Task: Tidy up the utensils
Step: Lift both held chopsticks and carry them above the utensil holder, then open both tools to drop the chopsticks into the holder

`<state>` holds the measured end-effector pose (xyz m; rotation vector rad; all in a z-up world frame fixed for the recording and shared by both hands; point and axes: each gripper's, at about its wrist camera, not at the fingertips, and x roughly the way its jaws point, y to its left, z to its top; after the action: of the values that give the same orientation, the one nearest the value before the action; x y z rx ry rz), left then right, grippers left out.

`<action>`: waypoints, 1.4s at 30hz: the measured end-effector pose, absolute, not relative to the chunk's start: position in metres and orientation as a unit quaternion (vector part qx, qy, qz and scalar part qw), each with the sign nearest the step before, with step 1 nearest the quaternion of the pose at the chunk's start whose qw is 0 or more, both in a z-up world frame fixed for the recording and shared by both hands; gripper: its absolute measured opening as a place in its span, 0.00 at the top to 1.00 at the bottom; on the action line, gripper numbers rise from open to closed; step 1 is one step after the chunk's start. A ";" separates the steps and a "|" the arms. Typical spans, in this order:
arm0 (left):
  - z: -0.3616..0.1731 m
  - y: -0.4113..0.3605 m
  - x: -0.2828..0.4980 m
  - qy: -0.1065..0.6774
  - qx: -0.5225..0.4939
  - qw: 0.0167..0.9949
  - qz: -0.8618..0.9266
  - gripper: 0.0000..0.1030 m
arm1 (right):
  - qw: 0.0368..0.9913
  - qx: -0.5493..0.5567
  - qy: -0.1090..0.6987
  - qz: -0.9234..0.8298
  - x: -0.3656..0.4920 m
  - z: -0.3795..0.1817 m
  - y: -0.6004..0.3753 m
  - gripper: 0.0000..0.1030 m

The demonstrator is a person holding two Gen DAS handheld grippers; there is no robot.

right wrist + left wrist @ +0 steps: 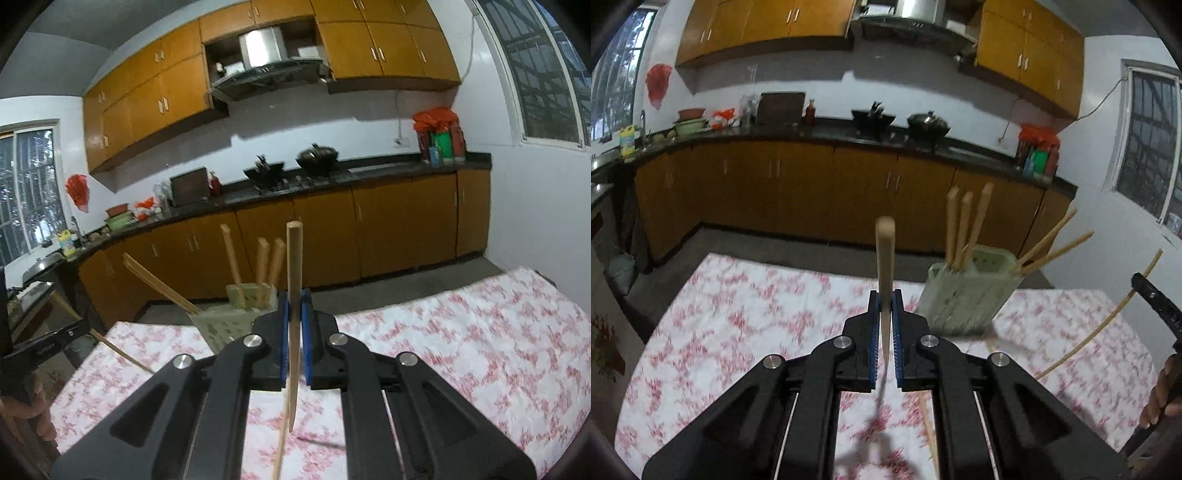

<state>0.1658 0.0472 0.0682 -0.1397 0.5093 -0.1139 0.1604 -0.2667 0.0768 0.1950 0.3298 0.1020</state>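
My left gripper (885, 306) is shut on a wooden-handled utensil (885, 254), held upright above the floral tablecloth; its metal lower end is blurred. The pale green utensil holder (967, 295) stands to its right with three wooden handles and two chopsticks in it. My right gripper (294, 306) is shut on a wooden chopstick (294, 280), held upright. The holder (231, 321) sits just left of and behind it. The right gripper shows at the right edge of the left wrist view (1156, 299), chopstick (1108, 317) in it.
A loose chopstick (280, 446) lies on the tablecloth (461, 339) below the right gripper. It also shows in the left wrist view (929, 432). Kitchen counter (831, 134) with woks and orange cabinets runs behind the table.
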 end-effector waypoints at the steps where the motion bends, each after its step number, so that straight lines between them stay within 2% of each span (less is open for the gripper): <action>1: 0.078 0.044 0.165 0.241 -0.067 0.966 -0.062 0.93 | 0.981 0.099 0.157 0.058 0.159 0.084 -0.264 0.92; 11: 0.158 0.009 0.161 0.127 -0.080 0.984 -0.100 0.93 | 0.988 0.103 0.034 0.114 0.159 0.170 -0.234 0.92; 17: 0.174 -0.012 0.182 0.075 -0.080 0.990 -0.085 0.93 | 0.991 0.094 -0.006 0.095 0.187 0.191 -0.224 0.92; 32: 0.105 -0.016 0.236 0.150 -0.099 0.980 -0.086 0.93 | 0.991 0.070 0.098 0.067 0.269 0.125 -0.218 0.92; 34: 0.104 -0.014 0.235 0.154 -0.103 0.979 -0.088 0.93 | 0.990 0.071 0.100 0.069 0.268 0.122 -0.217 0.90; 36: 0.105 -0.013 0.234 0.156 -0.106 0.978 -0.090 0.92 | 0.991 0.068 0.097 0.067 0.266 0.122 -0.217 0.79; 39: 0.110 -0.009 0.234 0.157 -0.108 0.978 -0.089 0.86 | 0.992 0.066 0.091 0.065 0.261 0.125 -0.217 0.77; 41: 0.113 -0.007 0.235 0.155 -0.109 0.978 -0.087 0.76 | 0.992 0.067 0.087 0.063 0.256 0.129 -0.218 0.77; 42: 0.115 -0.005 0.232 0.153 -0.109 0.978 -0.086 0.74 | 0.992 0.067 0.083 0.062 0.252 0.132 -0.219 0.76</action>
<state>0.2321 -0.0054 0.1147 -0.2202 0.3086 -0.1733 0.2520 -0.2195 0.1316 0.1335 0.1672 0.1242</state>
